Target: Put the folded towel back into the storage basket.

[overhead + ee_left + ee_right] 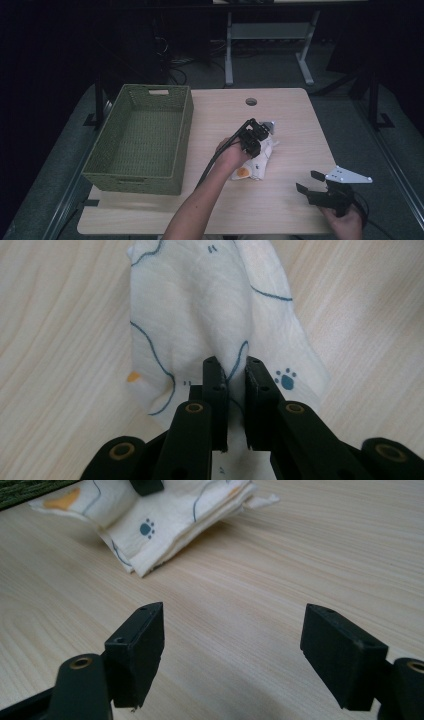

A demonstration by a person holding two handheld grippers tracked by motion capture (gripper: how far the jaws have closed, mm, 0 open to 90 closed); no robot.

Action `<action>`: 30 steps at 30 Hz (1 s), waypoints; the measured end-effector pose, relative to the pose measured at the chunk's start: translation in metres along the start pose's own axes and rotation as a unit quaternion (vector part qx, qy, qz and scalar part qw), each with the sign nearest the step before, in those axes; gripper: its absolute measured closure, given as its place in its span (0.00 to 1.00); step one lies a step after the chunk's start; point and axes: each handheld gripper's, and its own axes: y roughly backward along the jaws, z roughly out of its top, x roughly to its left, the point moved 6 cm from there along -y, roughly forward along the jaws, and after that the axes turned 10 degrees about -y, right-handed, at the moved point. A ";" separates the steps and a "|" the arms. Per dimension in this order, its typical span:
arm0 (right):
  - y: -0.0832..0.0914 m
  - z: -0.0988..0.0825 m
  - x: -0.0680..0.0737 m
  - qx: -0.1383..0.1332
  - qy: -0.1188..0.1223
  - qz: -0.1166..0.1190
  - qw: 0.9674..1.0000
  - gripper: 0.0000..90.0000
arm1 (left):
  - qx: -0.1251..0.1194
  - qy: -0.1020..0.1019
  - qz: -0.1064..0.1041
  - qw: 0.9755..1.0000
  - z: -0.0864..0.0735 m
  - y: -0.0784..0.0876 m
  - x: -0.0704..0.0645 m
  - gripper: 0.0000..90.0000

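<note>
A white folded cloth with blue line drawings, paw prints and orange patches lies near the middle of the wooden table. My left gripper is over it, and in the left gripper view its jaws are pinched on a raised fold of the cloth, with fabric between the pads. The left gripper points down at the table. My right gripper rests near the table's front right corner, held by a hand, its jaws wide apart and empty. The cloth lies beyond the right gripper.
A green woven basket with nothing in it stands on the left part of the table. A round cable hole is near the far edge. Desk legs and cables stand on the dark floor behind.
</note>
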 end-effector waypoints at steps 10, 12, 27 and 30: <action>-0.001 0.000 0.001 0.001 0.000 0.000 1.000 0.28 | -0.001 0.004 0.007 1.000 -0.008 0.034 0.011 0.92; -0.001 0.000 0.001 0.002 0.001 0.001 1.000 0.28 | -0.003 0.004 0.008 1.000 -0.009 0.040 0.012 0.92; -0.003 0.000 0.001 0.005 0.003 -0.002 1.000 0.28 | -0.003 0.020 0.022 1.000 -0.024 0.084 0.026 0.92; -0.003 0.000 0.001 0.006 0.004 -0.002 1.000 0.28 | -0.002 0.022 0.026 0.999 -0.029 0.092 0.030 0.92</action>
